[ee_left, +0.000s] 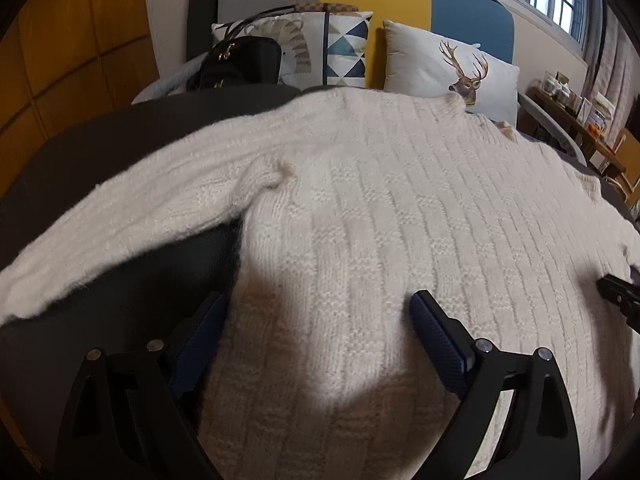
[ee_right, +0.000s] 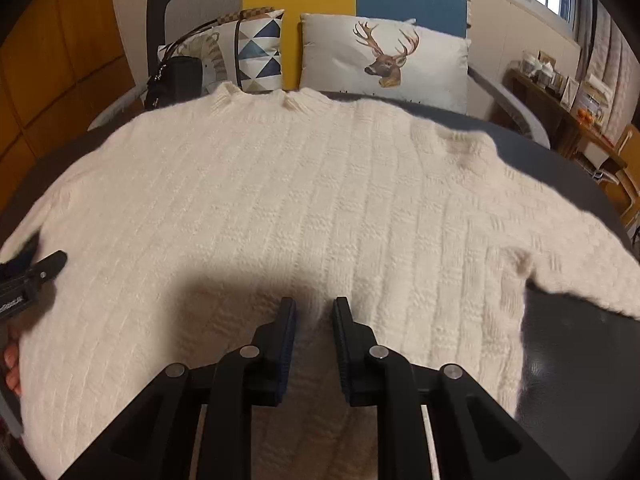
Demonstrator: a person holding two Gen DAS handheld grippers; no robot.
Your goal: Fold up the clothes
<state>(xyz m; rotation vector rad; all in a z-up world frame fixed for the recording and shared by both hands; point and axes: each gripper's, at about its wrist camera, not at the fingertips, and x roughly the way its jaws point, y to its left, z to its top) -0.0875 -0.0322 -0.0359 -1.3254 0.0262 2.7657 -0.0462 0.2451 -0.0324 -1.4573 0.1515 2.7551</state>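
Note:
A cream ribbed knit sweater [ee_left: 380, 200] [ee_right: 300, 184] lies spread flat on a dark surface [ee_left: 80, 152], collar toward the pillows. One sleeve [ee_left: 120, 216] stretches out left; the other sleeve [ee_right: 580, 272] stretches out right. My left gripper [ee_left: 318, 300] is open wide just above the sweater's lower left side, one finger over the edge by the dark surface. My right gripper [ee_right: 314, 304] hovers over the lower middle of the body, its jaws close together with a narrow gap showing knit. Each gripper's tip shows at the edge of the other's view [ee_left: 616, 292] [ee_right: 40, 272].
A deer-print pillow [ee_left: 452, 68] [ee_right: 384, 60] and a triangle-pattern pillow [ee_right: 256, 52] lean on a grey, yellow and blue headboard. A black handbag [ee_left: 240, 64] [ee_right: 174, 78] sits at the back left. A cluttered side table [ee_right: 560, 92] stands right. Fingers of a hand [ee_right: 10, 364] show.

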